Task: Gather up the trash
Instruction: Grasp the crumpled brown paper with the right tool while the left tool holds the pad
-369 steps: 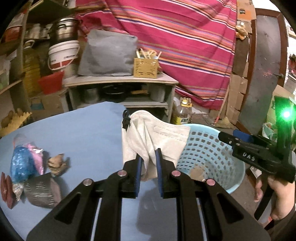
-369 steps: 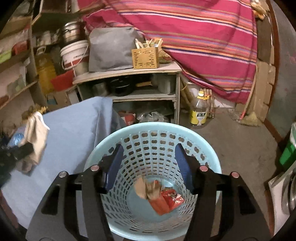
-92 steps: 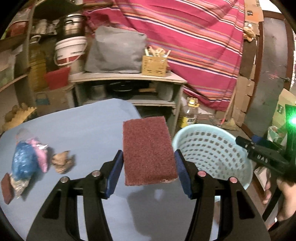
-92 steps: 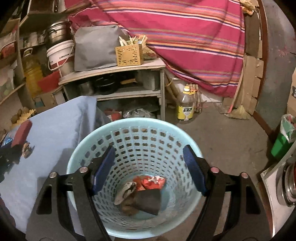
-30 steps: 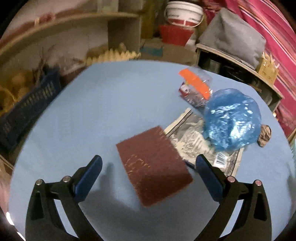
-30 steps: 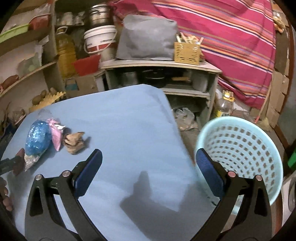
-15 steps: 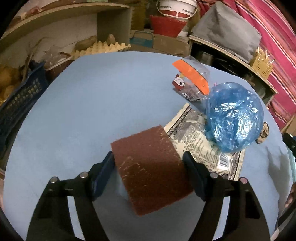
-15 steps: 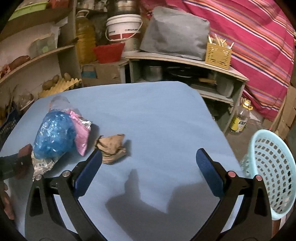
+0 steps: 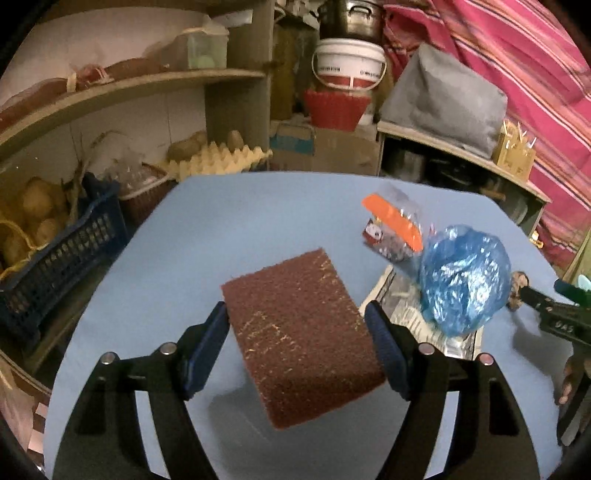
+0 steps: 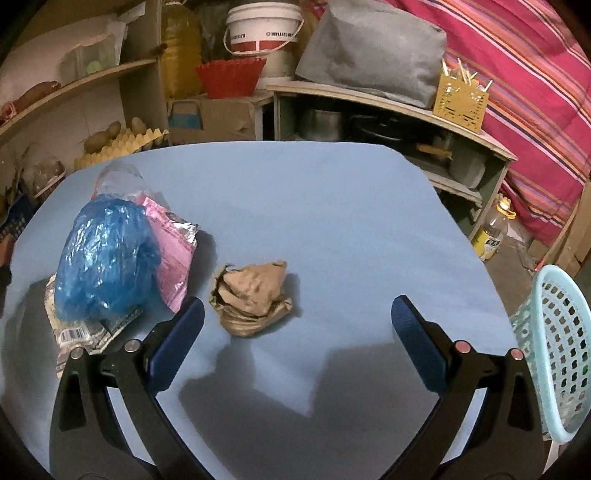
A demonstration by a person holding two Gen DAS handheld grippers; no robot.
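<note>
My left gripper [image 9: 295, 325] is shut on a brown scouring pad [image 9: 301, 339] and holds it above the blue table [image 9: 221, 229]. To its right lie a crumpled blue plastic bag [image 9: 463, 280], a printed foil wrapper [image 9: 410, 317] and a clear packet with an orange strip [image 9: 393, 221]. My right gripper [image 10: 295, 325] is open and empty over the table, just in front of a crumpled brown paper ball [image 10: 251, 295]. The blue bag [image 10: 105, 258] and a pink foil wrapper [image 10: 173, 251] lie to its left. The light blue basket [image 10: 557, 350] stands off the table's right edge.
Shelves with a white bucket [image 10: 262, 33], a red bowl [image 10: 231, 75], an egg tray [image 9: 218, 164] and a grey cover [image 10: 369, 55] stand behind the table. A dark blue crate [image 9: 48, 254] of potatoes sits at the left. An oil bottle [image 10: 495, 229] stands on the floor.
My left gripper has closed on the scouring pad and lifted it off the table. My right gripper has come closer to the brown paper ball.
</note>
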